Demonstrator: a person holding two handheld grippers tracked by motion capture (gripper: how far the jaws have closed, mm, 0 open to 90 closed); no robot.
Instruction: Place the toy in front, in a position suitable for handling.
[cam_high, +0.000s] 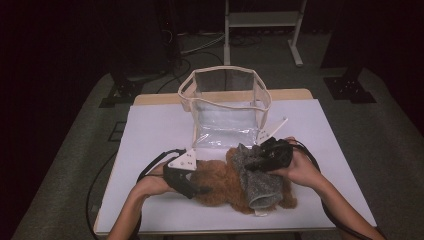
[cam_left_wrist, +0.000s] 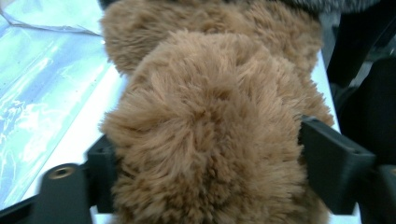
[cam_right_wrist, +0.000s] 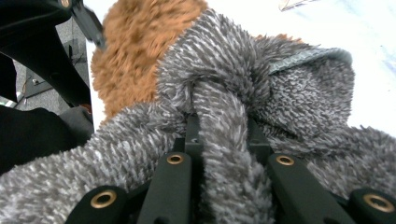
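**Soft plush, fuzzy sleeve: grip deep, not by the fur**

We have a brown plush toy (cam_high: 220, 182) lying on the white table (cam_high: 155, 130), just in front of the clear plastic bag (cam_high: 225, 107) that stands open behind it. A grey fuzzy garment (cam_high: 257, 175) sits around the toy's middle.

Our left gripper (cam_high: 192, 186) has its jaws set either side of a rounded brown limb (cam_left_wrist: 210, 140), the fur bulging between them; the pads appear to press into it. Our right gripper (cam_high: 265, 156) has its jaws drawn narrow, pinching a fold of the grey fabric (cam_right_wrist: 219, 135).

We judge both things light, limp and easily squashed. The long pile likely slips, so a shallow pinch may take fur alone and slide off. We think the stuffed limb is the firmer hold for steadying, and the garment's hemmed edge (cam_right_wrist: 308, 55) the better place to pull, since loose knit stretches rather than moves.
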